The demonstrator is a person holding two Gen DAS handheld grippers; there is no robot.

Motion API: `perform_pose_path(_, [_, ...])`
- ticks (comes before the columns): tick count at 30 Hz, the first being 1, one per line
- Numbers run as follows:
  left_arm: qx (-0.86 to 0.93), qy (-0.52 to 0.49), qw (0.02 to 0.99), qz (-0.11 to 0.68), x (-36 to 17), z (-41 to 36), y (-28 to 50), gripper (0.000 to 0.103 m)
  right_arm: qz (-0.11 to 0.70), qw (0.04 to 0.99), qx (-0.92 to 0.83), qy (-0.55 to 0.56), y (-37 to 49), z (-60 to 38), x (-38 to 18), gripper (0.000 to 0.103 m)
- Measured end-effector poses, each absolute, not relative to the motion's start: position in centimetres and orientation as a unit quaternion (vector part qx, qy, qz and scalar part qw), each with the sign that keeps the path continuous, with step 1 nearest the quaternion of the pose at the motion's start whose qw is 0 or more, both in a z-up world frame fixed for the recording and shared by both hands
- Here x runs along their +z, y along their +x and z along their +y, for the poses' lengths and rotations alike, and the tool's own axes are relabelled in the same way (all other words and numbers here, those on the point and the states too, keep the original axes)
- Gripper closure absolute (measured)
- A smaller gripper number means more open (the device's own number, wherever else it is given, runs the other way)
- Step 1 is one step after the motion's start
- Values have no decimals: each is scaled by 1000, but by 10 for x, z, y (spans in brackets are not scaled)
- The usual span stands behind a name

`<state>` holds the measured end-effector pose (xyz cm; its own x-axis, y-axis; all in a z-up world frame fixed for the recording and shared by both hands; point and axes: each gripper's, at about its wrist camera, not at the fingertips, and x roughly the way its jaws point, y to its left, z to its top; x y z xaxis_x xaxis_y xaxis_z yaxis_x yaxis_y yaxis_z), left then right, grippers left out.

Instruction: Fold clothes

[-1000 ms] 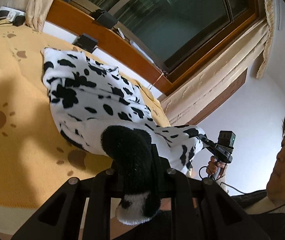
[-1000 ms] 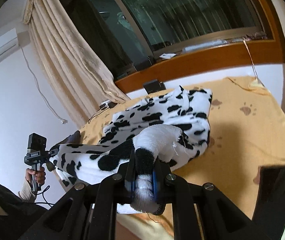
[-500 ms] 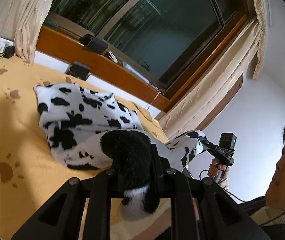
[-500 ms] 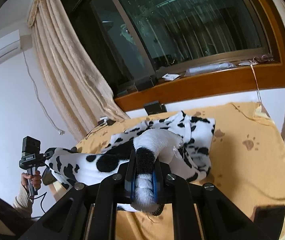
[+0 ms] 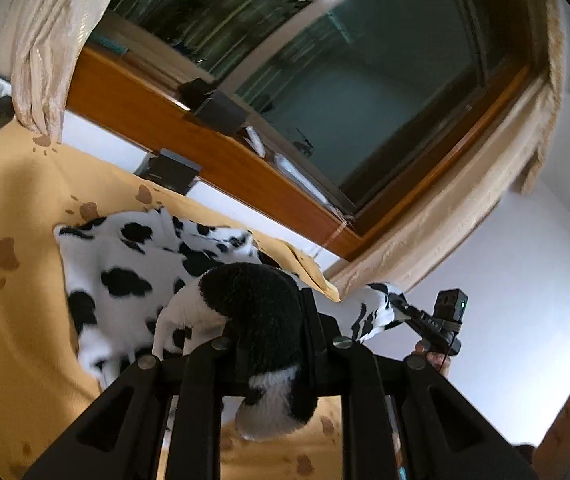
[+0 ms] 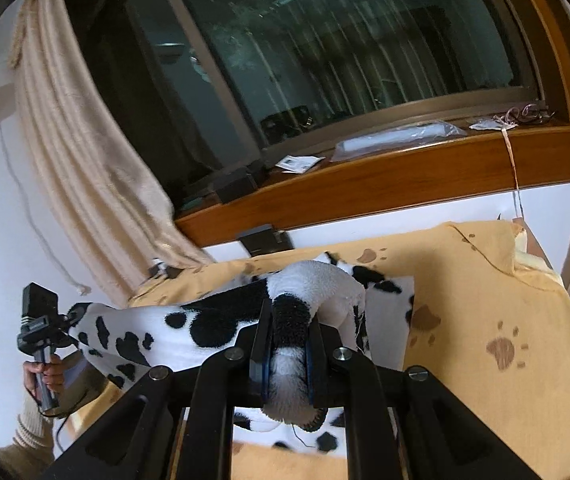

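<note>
A fluffy white garment with black cow spots (image 5: 125, 276) lies partly on the yellow bed (image 5: 13, 320) and is stretched between both grippers. My left gripper (image 5: 269, 340) is shut on a black-and-white bunch of its edge. My right gripper (image 6: 287, 344) is shut on another bunch of the same edge. Each gripper also shows in the other's view: the right gripper (image 5: 401, 306) at the right of the left wrist view, the left gripper (image 6: 71, 316) at the left of the right wrist view, with the cloth taut from one to the other.
The bed has a yellow cover with brown paw prints (image 6: 501, 348). A wooden window sill (image 6: 365, 184) with small boxes and packets runs behind it, under a dark window (image 6: 345, 48). Beige curtains (image 6: 85, 168) hang at the sides. A person's hand (image 6: 45, 376) holds the left gripper's handle.
Both grippers have drawn back from the window and risen a little, pulling the spotted garment toward the bed's near edge. Less of it lies flat on the bed. Both grips hold.
</note>
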<state>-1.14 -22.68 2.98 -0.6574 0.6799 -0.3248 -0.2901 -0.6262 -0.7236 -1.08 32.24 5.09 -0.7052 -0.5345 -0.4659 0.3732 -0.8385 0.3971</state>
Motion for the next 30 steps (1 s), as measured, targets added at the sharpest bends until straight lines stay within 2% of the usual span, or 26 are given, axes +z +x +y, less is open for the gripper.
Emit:
perform_pose_path(14, [802,-379,208,-413,-61,-256,-136,83,-149,178,-892,388,-166,291,-29,90])
perform_pose_path(19, [781,-395,189,-446,-95,-262,-158,82,-137,162,-888,408,-192,283,-58,90])
perform_pose_path(22, [769,-397,189,-465,-105,-265,-164,80,-156,166,-885,406,-199,287,-66,89])
perform_pose_path(24, [762,-397,191,-475,-107,-266,-167,78,-169,169,-882,406,-202,290,-70,85])
perform_pose_path(27, [757,-393,192,-486,-104,-269,-169,66,-181,172,-881,402,-204,292,-71,84])
perform_pose_path(28, [758,-386,190,-491,-101,-271,-169,55,-182,172,-882,398,-203,292,-69,83])
perform_pose_path(29, [759,-377,189,-496,-97,-272,-169,39,-185,173,-883,394,-201,292,-67,82])
perform_pose_path(30, [766,-364,179,-500,-91,-276,-166,30,-190,173,-884,391,-201,292,-66,80])
